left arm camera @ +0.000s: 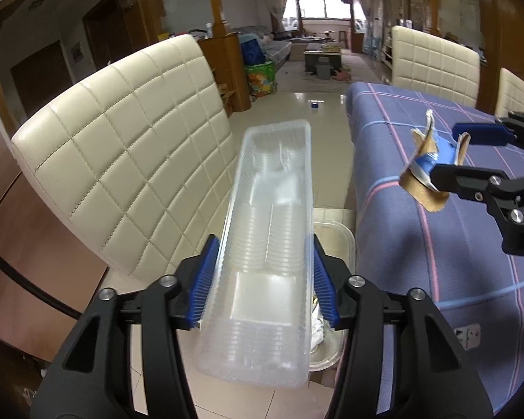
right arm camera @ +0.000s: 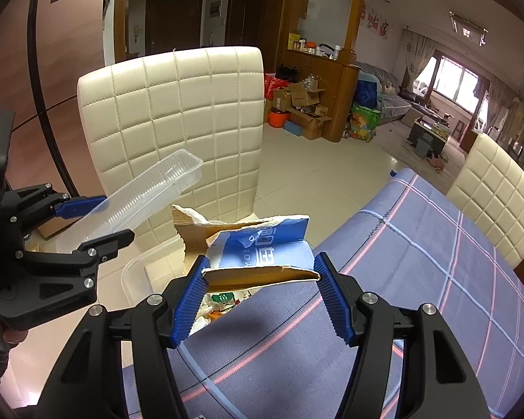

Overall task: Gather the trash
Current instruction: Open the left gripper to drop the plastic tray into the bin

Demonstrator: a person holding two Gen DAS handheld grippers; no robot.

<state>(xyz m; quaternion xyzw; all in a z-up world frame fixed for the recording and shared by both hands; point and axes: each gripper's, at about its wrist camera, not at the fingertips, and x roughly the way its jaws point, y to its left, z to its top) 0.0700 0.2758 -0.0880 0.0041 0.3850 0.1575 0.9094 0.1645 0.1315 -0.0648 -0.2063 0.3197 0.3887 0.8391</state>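
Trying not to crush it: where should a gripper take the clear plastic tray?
Take the clear plastic tray across its narrow width, pads on the long ribbed walls near one end, coming in along its length: it is long and slim.

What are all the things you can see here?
clear plastic tray: one, see-through, between the left gripper's jaws, above the bin
torn cardboard piece: one, blue and brown, in the right gripper's jaws
bin: one, clear, on the floor beside the table, with trash inside
chairs: three, cream, quilted, around the table
tablecloth: one, blue with pink and light blue lines, over the table
left gripper: one, black with blue pads
right gripper: one, black with blue pads, shut on the cardboard
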